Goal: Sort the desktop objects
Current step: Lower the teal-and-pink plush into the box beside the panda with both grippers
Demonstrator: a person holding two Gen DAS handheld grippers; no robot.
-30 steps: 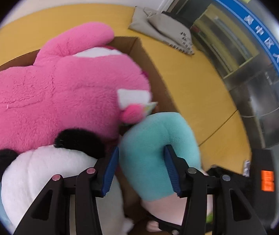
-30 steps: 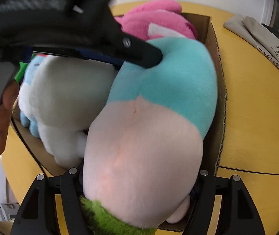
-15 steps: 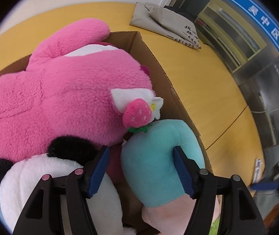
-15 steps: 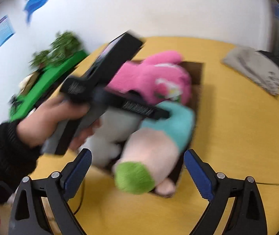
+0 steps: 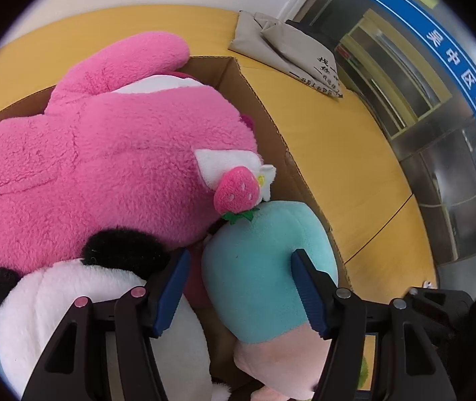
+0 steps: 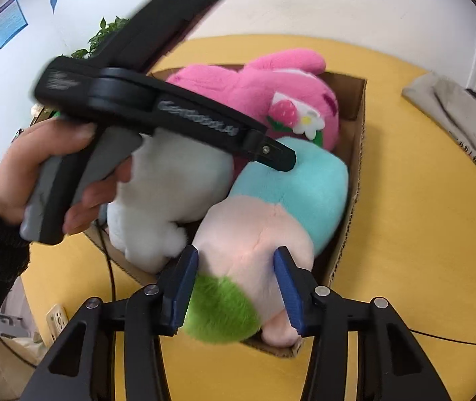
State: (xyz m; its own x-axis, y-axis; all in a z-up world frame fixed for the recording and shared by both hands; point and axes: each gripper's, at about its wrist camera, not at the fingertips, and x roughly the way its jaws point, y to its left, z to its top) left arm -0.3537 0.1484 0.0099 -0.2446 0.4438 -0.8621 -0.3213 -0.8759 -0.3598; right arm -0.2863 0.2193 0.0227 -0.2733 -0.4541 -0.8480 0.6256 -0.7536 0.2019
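We see a cardboard box (image 6: 358, 153) on the yellow surface (image 6: 421, 234), packed with soft toys. A pink plush (image 5: 104, 160) with a strawberry patch fills the far end; a white panda plush (image 5: 80, 300) with black ears lies on the left, and a teal-and-pink plush (image 6: 288, 207) with a green tuft lies along the box's right wall.

Our left gripper (image 5: 238, 287) stands wide over the teal end of that toy — one finger lies against the teal fabric, the other beside the panda, so nothing is squeezed. Our right gripper (image 6: 236, 287) is spread around the pale pink end; whether it presses we cannot tell. A grey cloth bag (image 6: 458, 117) lies apart on the surface.
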